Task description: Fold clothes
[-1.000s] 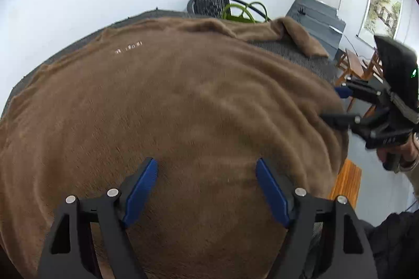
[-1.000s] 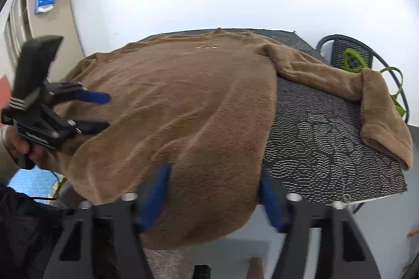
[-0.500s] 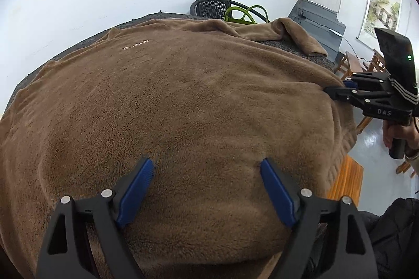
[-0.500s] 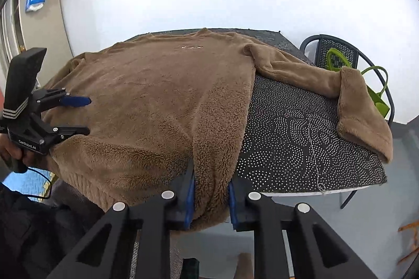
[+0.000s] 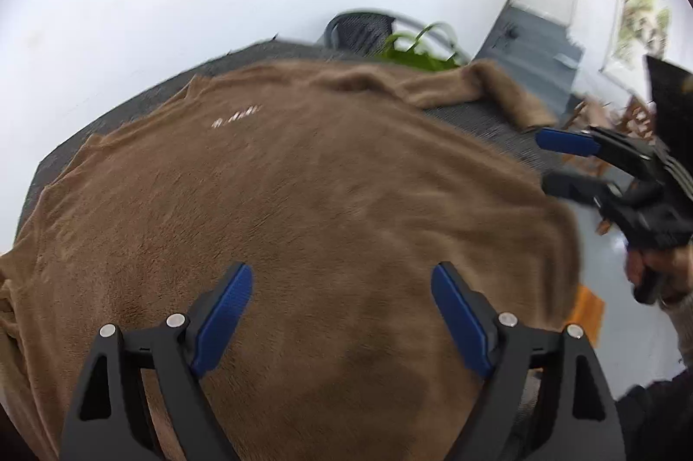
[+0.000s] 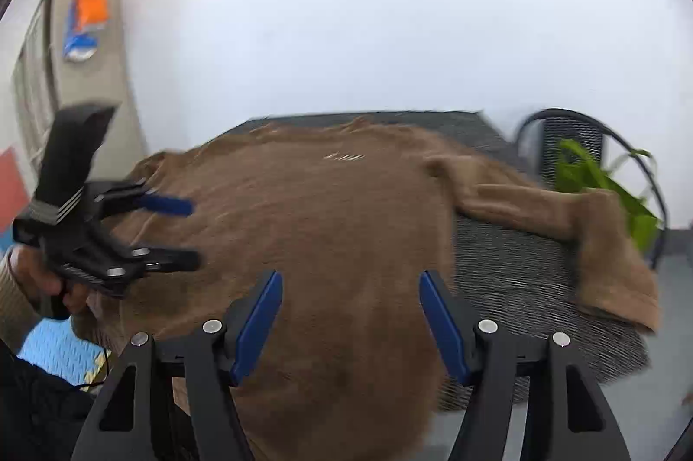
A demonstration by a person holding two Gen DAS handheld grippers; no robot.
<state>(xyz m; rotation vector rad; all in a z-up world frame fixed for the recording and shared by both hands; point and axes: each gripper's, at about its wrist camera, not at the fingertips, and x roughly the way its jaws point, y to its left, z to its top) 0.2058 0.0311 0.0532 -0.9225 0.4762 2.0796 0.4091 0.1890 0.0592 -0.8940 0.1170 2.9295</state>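
Observation:
A brown fleece sweater (image 5: 303, 201) lies spread flat over a dark patterned table (image 6: 519, 270), its hem hanging over the near edge. One sleeve (image 6: 563, 210) stretches to the right across the table. My left gripper (image 5: 342, 309) is open above the sweater's lower part, holding nothing. My right gripper (image 6: 351, 314) is open above the hem near the sweater's right side, holding nothing. The right gripper also shows in the left wrist view (image 5: 545, 162), and the left gripper in the right wrist view (image 6: 190, 231), both open.
A dark mesh chair (image 6: 567, 140) with a green bag (image 6: 606, 188) stands behind the table's right end. A white wall is behind the table. A blue floor mat (image 6: 56, 353) lies at the left, and a wooden stool (image 5: 584, 309) stands by the table's right side.
My right gripper was shut on the sweater's right hem half a second ago; it has let go and opened. Both grippers have lifted back a little. The left stayed open.

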